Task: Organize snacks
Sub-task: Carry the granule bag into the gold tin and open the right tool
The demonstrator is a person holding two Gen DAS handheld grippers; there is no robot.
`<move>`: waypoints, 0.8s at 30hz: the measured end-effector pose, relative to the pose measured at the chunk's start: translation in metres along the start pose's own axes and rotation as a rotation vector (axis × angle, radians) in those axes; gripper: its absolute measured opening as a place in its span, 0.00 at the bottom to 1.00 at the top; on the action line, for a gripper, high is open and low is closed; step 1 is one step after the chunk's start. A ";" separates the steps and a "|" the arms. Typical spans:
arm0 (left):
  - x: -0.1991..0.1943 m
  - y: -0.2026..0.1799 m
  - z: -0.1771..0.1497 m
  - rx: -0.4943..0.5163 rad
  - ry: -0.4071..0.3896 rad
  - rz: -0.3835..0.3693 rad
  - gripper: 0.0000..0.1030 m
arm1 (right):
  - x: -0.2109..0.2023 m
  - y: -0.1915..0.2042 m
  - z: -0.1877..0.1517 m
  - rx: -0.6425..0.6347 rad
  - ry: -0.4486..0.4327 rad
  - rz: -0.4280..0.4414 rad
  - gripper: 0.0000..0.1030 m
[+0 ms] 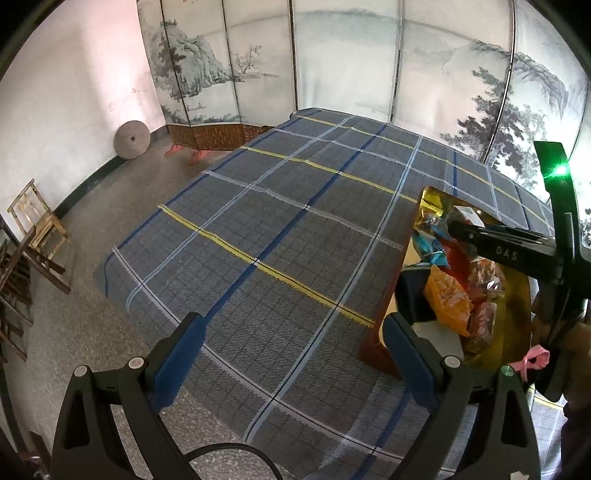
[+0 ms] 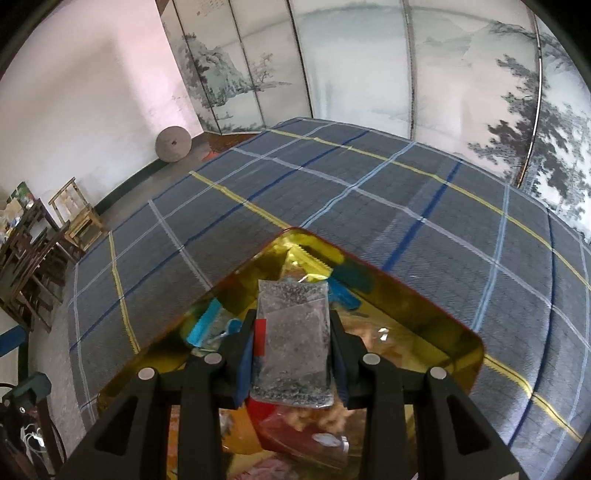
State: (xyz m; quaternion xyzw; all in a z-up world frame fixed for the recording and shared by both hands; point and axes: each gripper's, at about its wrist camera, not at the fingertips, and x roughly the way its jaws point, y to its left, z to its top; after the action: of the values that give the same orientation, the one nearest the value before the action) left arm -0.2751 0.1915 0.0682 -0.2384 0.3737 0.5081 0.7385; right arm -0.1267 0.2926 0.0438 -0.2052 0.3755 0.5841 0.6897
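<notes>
The right gripper (image 2: pixel 293 350) has its jaws clamped on a clear packet (image 2: pixel 291 343), its dark contents unreadable, hiding the tin (image 2: pixel 436 314) beneath; the left gripper (image 1: pixel 295 354) holds its jaws wide, empty.

Blue-grey plaid cloth (image 1: pixel 280 236), golden tin (image 2: pixel 436 325)

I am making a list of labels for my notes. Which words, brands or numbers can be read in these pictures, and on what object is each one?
"DAS": on the black body of the right gripper, left wrist view.
Red writing at the top of the folding screen: too small to read.
Snack packets in the tin: print too blurred to read.
</notes>
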 end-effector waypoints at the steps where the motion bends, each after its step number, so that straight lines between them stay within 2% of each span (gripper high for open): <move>1: 0.001 0.000 0.000 -0.001 0.003 -0.001 0.92 | 0.001 0.003 0.000 -0.007 0.001 0.000 0.34; 24: 0.012 -0.003 -0.005 0.020 0.013 0.007 0.92 | 0.008 0.030 -0.001 -0.115 0.014 -0.068 0.34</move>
State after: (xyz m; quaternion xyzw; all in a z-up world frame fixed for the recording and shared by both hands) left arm -0.2713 0.1930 0.0553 -0.2332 0.3846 0.5054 0.7365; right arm -0.1560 0.3039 0.0415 -0.2615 0.3389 0.5794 0.6935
